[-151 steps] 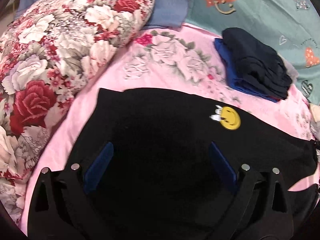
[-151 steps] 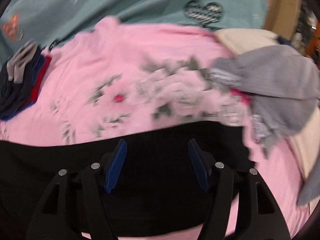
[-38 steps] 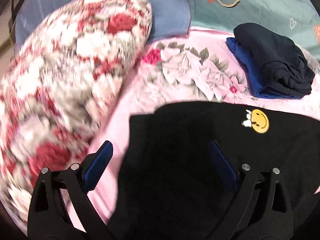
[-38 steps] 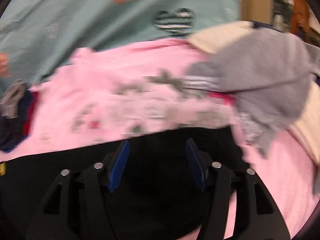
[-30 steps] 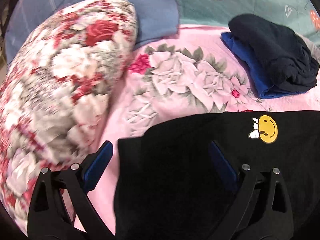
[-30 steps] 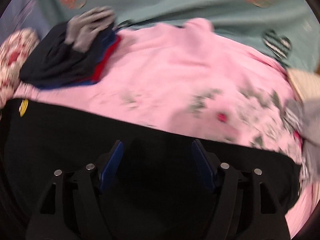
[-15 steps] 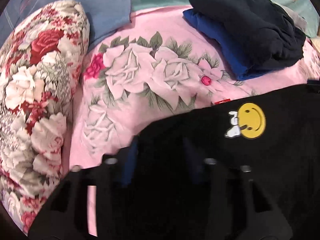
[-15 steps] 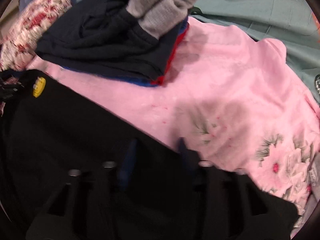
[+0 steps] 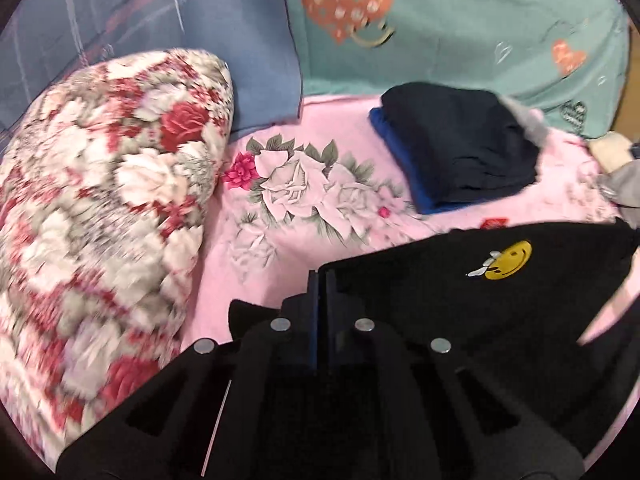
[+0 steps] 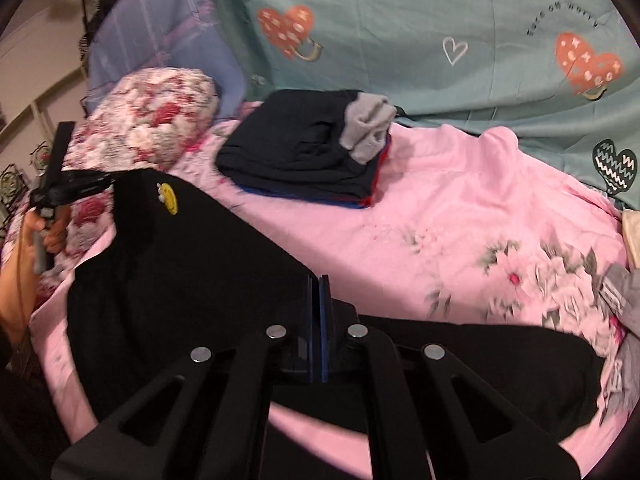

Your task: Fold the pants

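Pink floral sheet [image 9: 304, 184] covers the bed and carries everything else. Behind it hangs a teal cloth [image 10: 460, 20] printed with orange hearts, and beside that a blue-grey cloth [image 9: 132, 12]. A big rose-patterned pillow [image 9: 100, 200] fills the left of the left wrist view and lies at the far left of the right wrist view.

Black pants [image 10: 192, 256] lie across the near part of the sheet. One part is lifted and drawn over toward the pillow side, making a slanting edge, while a lower layer stays flat on the sheet toward the right. A yellow smiley patch [image 9: 506, 260] sits on the lifted part, near its upper edge.

A pile of folded clothes [image 10: 304, 148] rests on the sheet beyond the pants, apart from them: dark navy on top, blue and red edges beneath, with a grey piece [image 10: 366, 124] on its right end. More grey fabric [image 10: 628, 292] lies at the right edge of the bed.

The left gripper [image 9: 318, 280] has its jaws closed tight on an edge of the pants. The right gripper [image 10: 316, 284] is likewise pinched on the pants' slanting edge, pads pressed together. In the right wrist view, the left hand [image 10: 48, 232] grasps its gripper's handle beside the pillow.
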{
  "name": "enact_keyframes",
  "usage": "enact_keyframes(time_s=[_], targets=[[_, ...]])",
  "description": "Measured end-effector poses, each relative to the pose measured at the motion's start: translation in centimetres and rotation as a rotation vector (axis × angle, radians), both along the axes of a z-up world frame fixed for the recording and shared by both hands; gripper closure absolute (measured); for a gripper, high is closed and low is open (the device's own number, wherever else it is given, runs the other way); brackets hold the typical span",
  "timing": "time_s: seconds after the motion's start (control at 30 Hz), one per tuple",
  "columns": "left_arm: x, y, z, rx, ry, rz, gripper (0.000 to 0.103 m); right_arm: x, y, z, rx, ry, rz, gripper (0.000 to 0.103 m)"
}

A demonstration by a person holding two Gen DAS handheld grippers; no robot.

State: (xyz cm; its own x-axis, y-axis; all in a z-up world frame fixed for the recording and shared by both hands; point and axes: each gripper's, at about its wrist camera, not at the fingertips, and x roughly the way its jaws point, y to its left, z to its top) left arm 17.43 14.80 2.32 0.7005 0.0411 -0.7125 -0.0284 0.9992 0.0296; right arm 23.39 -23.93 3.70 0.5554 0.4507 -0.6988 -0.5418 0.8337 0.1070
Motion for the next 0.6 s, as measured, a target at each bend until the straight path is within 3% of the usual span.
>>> enact_keyframes(time_s=[0.1,0.23,0.27,0.33,0.4,0.47,0.5,0.6], targets=[[-4.6,0.1,0.5,-0.019,-0.036,-0.012,0.100,-6.3,-1.4,0.4,0.031,0.001,0.034,0.100],[-9.5,0.8,-1.7,-0.052,-0.007,0.002,0.096,-13.3,-1.8,-2.5,0.065,0.057,0.066,0.100],[-10.1,0.9,-2.6,-0.053,0.016,0.009,0.091,-14.1,-1.6,-3.6,0.062,0.071,0.067,0.100],[-11.0,1.3,-4.8,-0.061,0.099,0.044,0.027,-15.5,-1.2,-5.9,0.031,0.101,0.050,0.099],[-11.9,1.7,-6.1,-0.079,0.131,0.071,0.022,-15.2,-1.1,-7.9,0.017,0.150,0.017,0.091],[-12.6,2.1,-6.6,-0.096,0.151,0.093,0.020,-15.2,-1.2,-9.2,0.015,0.172,-0.031,0.070],[-12.9,2.4,-6.9,-0.113,0.175,0.111,0.014,-15.2,-1.3,-9.3,0.036,0.174,-0.042,0.066],[-13.6,3.8,-7.1,-0.192,0.199,0.163,0.013,-15.8,-1.4,-8.7,0.080,0.143,-0.056,0.060]])
